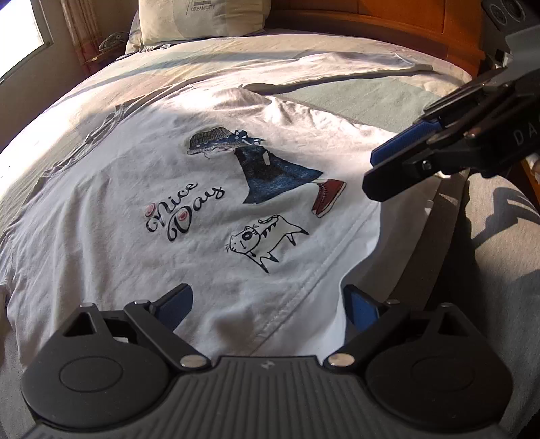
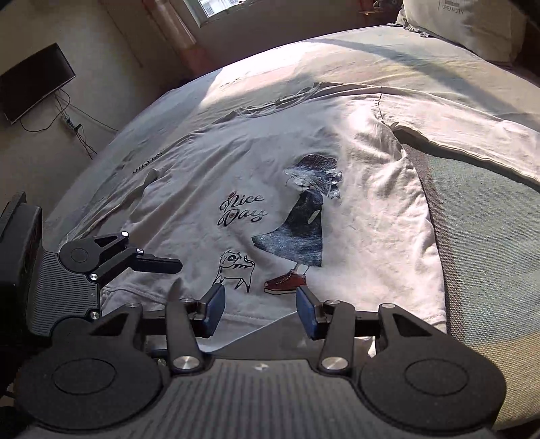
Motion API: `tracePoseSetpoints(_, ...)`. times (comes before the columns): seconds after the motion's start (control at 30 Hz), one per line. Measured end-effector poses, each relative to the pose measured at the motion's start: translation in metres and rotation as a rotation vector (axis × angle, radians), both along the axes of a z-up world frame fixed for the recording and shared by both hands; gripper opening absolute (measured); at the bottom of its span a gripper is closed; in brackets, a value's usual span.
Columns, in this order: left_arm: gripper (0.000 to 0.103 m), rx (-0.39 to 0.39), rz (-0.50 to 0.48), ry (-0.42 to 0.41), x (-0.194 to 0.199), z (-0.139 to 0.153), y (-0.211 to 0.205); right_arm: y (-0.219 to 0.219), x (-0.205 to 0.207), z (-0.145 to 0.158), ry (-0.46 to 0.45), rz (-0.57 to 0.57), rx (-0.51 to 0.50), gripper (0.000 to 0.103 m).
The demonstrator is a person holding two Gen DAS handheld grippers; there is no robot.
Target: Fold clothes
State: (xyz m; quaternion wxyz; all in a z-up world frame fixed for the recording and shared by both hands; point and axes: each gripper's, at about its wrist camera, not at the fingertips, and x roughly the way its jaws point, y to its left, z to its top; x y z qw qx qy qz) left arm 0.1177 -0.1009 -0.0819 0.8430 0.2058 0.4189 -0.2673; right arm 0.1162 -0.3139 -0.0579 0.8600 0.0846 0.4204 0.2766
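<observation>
One bed with a pale grey-green sheet (image 1: 364, 91) fills both views, backed by a curved orange-brown wooden headboard (image 1: 388, 20). One white long-sleeved cotton shirt (image 1: 135, 202) lies spread flat, front upward, across the middle of the bed, its hem toward the cameras and its neckline toward the far side; one sleeve (image 2: 465, 128) extends straight out across the sheet toward the headboard side. The shirt front carries three printed items: a figure in a hat, blue dress and red shoe (image 1: 270, 169), a script reading "Nice Day" (image 1: 182, 212), and one outlined cat (image 1: 263, 239). One pale square pillow with printed lettering (image 1: 202, 17) rests at the head of the bed. One dark flat wall-mounted screen (image 2: 33, 81) with trailing cables shows in the right wrist view, beside one window (image 2: 219, 6). The left black gripper with blue pads (image 1: 268, 305) hovers over the shirt hem, jaws spread wide with nothing between them. The right black gripper with blue pads (image 2: 260, 310) sits over the hem near the red shoe, jaws likewise apart and empty. No containers are seen.
</observation>
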Motion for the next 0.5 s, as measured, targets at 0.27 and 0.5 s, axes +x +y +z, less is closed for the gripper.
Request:
tracePoseSetpoints(0.27, 0.095, -0.036, 0.031, 0.026, 0.013, 0.005, 0.009, 0.025, -0.069, 0.006, -0.286, 0.349, -0.447, 0.051)
tracePoseSetpoints(0.5, 0.095, -0.056, 0.04, 0.049, 0.02, 0.007, 0.013, 0.046, -0.079, -0.03, -0.405, 0.533, -0.805, 0.033)
